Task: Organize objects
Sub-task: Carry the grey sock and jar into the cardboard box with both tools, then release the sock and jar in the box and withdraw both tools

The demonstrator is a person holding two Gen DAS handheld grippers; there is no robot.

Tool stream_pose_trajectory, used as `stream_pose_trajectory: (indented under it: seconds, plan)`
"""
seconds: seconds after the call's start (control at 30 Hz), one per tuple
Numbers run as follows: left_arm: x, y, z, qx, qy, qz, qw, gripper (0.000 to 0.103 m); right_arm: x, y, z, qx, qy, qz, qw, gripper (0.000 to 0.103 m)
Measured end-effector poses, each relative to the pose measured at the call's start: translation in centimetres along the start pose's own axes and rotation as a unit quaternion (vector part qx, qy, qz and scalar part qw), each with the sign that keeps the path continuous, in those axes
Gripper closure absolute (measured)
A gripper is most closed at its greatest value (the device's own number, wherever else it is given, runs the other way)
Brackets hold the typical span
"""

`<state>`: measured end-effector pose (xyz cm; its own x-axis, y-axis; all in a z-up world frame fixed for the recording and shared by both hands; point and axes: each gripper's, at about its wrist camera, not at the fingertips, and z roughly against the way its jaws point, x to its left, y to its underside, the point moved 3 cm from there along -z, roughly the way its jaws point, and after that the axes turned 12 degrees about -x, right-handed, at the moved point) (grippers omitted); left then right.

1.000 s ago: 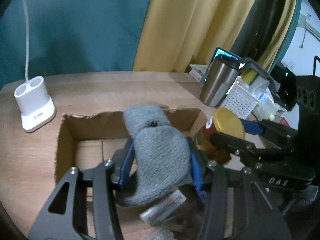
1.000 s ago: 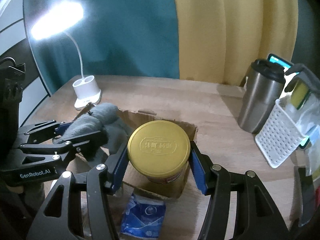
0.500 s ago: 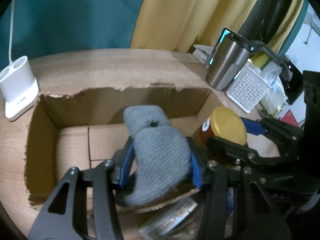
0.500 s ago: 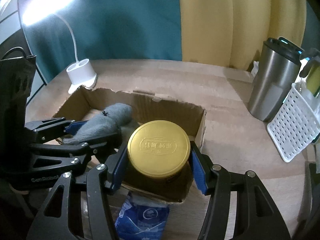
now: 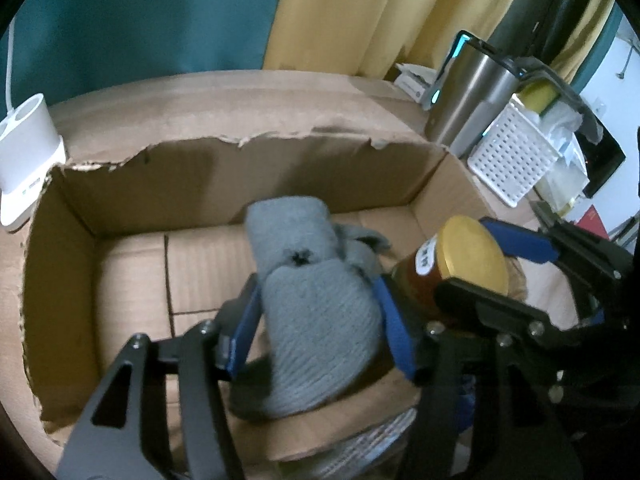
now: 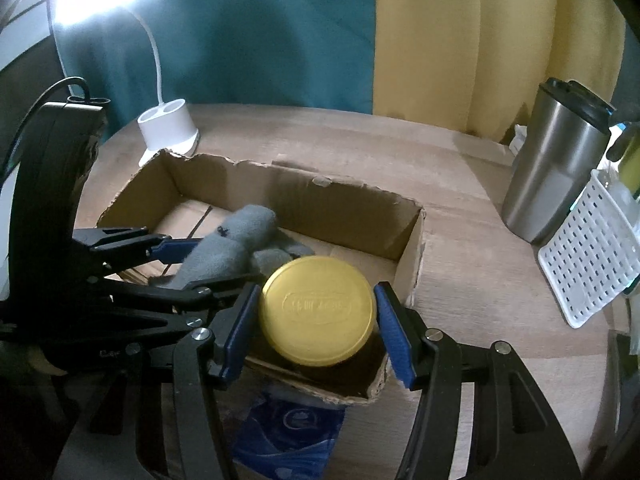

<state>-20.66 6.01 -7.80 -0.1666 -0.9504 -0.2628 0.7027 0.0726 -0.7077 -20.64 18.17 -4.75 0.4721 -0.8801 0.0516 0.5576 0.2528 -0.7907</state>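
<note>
Two handheld grippers are seen lowered into an open cardboard box point(image 6: 408, 248) on a wooden table point(image 6: 460, 208).

The left gripper point(image 5: 316, 320) is seen with its jaws opening; a rolled grey sock point(image 5: 316, 312) lies between its blue pads, with its far end draped onto the box floor, and whether the pads press on it cannot be told. The right gripper point(image 6: 316, 320) is closed on a jar with a yellow lid point(image 6: 318, 318), held by both blue pads inside the near right corner of the box, just beside the sock. A blue packet point(image 6: 288, 428) is seen on the table against the near wall of the box. A white lamp base point(image 6: 168, 128) is placed beyond the far left corner, and a steel tumbler point(image 6: 556, 164) and white perforated basket point(image 6: 588, 248) are set apart to the right.
</note>
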Motion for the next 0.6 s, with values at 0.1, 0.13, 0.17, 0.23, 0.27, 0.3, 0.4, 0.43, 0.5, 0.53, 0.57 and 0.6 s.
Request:
stream_pose_trajectory:
  seconds: [0.1, 0.13, 0.17, 0.23, 0.27, 0.3, 0.4, 0.43, 0.5, 0.53, 0.57, 0.6]
  plan:
    - [0.2, 0.0, -0.1, 0.0, 0.001, 0.005, 1.0, 0.04, 0.0, 0.1, 0.0, -0.002, 0.0, 0.009, 1.0, 0.042]
    - [0.3, 0.0, -0.1, 0.0, -0.002, 0.008, 1.0, 0.036, 0.0, 0.1, 0.0, -0.002, 0.0, 0.012, 1.0, 0.041]
    - [0.4, 0.1, -0.1, 0.002, -0.004, 0.012, 0.9999, 0.035, 0.0, 0.1, 0.0, -0.002, -0.001, 0.014, 1.0, 0.041]
    - [0.6, 0.1, -0.3, 0.008, -0.003, 0.019, 0.9998, 0.033, 0.0, 0.1, -0.1, 0.001, -0.002, 0.02, 1.0, 0.04]
    - [0.7, 0.1, -0.3, 0.01, 0.001, 0.023, 0.9997, 0.033, -0.1, 0.1, -0.2, 0.003, -0.001, 0.021, 1.0, 0.037]
    - [0.8, 0.2, -0.3, 0.009, 0.002, 0.024, 0.9997, 0.033, -0.1, 0.0, -0.3, 0.005, 0.0, 0.021, 1.0, 0.035]
    - [0.8, 0.2, -0.1, 0.006, 0.003, 0.023, 0.9997, 0.032, -0.3, 0.0, -0.4, 0.008, 0.009, 0.013, 1.0, 0.027]
    - [0.9, 0.2, 0.0, 0.005, 0.002, 0.022, 0.9997, 0.03, -0.3, 0.0, -0.4, 0.009, 0.013, 0.012, 1.0, 0.026]
    - [0.9, 0.2, 0.1, 0.002, -0.002, 0.023, 0.9997, 0.027, -0.2, 0.0, -0.3, 0.01, 0.016, 0.008, 1.0, 0.026]
    - [1.0, 0.2, 0.2, 0.001, -0.002, 0.024, 0.9997, 0.026, -0.2, -0.1, -0.2, 0.01, 0.018, 0.007, 1.0, 0.026]
    - [1.0, 0.2, 0.4, -0.001, 0.0, 0.025, 0.9997, 0.026, -0.1, -0.1, -0.1, 0.01, 0.02, 0.007, 1.0, 0.025]
    - [1.1, 0.1, 0.5, -0.003, 0.0, 0.024, 0.9997, 0.026, 0.0, -0.2, 0.0, 0.009, 0.021, 0.007, 1.0, 0.025]
